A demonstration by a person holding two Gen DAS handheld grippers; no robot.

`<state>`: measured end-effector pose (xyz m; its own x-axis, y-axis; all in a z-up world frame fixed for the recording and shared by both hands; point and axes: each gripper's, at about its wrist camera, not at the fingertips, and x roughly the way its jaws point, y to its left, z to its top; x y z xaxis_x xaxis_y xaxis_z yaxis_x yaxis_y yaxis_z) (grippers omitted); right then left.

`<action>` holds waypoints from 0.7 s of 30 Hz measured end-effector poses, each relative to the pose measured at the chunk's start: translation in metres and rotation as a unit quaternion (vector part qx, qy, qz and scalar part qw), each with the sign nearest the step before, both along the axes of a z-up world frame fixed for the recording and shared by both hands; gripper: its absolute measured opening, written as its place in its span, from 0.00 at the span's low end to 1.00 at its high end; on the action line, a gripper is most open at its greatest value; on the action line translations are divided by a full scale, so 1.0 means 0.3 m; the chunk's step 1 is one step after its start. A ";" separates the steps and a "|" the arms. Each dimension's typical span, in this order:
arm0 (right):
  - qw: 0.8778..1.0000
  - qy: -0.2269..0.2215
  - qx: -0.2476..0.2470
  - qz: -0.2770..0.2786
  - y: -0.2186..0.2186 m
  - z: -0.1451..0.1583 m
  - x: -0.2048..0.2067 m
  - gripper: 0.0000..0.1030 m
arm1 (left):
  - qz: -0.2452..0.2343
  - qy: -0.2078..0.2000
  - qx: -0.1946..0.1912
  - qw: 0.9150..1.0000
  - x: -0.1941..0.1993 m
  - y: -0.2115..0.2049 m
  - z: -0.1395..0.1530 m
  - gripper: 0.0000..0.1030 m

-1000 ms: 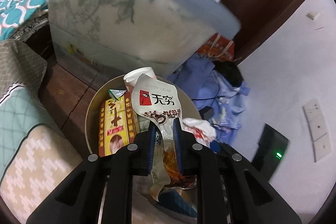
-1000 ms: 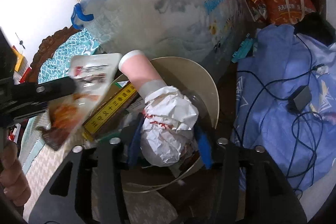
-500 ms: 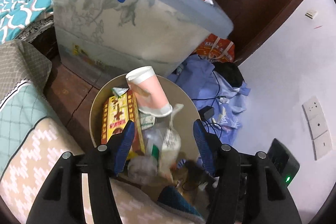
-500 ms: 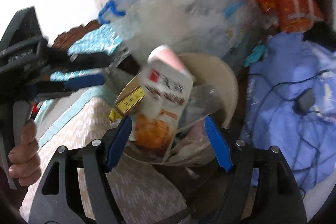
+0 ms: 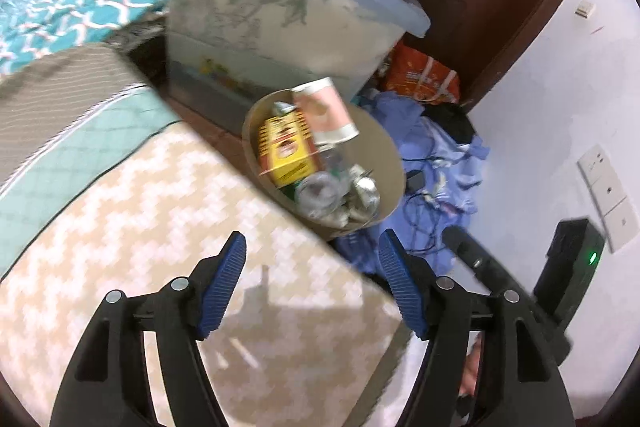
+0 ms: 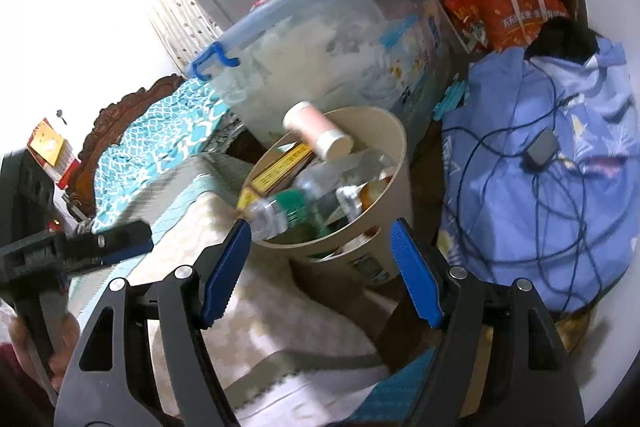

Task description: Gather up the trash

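A beige round trash bin [image 5: 390, 163] [image 6: 394, 143] stands on the floor beside the bed. It holds a pink paper cup [image 5: 326, 111] [image 6: 316, 129], a yellow-red box [image 5: 286, 151] [image 6: 278, 171], a clear plastic bottle [image 5: 318, 193] [image 6: 280, 215] and crumpled wrappers. My left gripper [image 5: 312, 287] is open and empty, held over the bed's edge short of the bin. My right gripper [image 6: 320, 267] is open and empty, just in front of the bin. The left gripper also shows at the left of the right wrist view [image 6: 80, 251].
A large clear storage box [image 5: 280, 23] [image 6: 332, 47] with a blue lid stands behind the bin. Blue clothes with black cables [image 5: 436, 167] [image 6: 540, 179] lie on the floor to the right. The patterned bed cover [image 5: 140, 227] lies to the left. An orange bag [image 6: 516, 15] sits by the dark wooden door.
My left gripper opened and dropped the snack wrapper into the bin. My right gripper opened and dropped the crumpled white paper. Both grippers then pulled back from the bin.
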<state>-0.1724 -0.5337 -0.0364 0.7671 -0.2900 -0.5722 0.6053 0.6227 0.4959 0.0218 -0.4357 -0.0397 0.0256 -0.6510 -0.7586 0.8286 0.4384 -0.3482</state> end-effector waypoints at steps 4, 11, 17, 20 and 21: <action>1.000 -0.008 0.006 0.012 0.066 0.025 0.019 0.71 | 0.026 -0.033 0.012 0.999 -0.024 0.124 0.005 0.71; 0.999 -0.021 0.026 0.009 0.175 0.055 0.039 0.76 | 0.063 -0.093 0.016 0.994 -0.072 0.309 0.035 0.89; 0.999 -0.017 0.032 0.004 0.269 0.072 0.047 0.86 | 0.091 -0.126 0.029 0.987 -0.096 0.416 0.047 0.92; 0.999 -0.017 0.028 0.004 0.303 0.084 0.045 0.88 | 0.106 -0.131 0.034 0.985 -0.101 0.455 0.049 0.92; 1.000 -0.016 0.026 0.005 0.317 0.089 0.045 0.88 | 0.111 -0.135 0.035 0.984 -0.102 0.471 0.050 0.92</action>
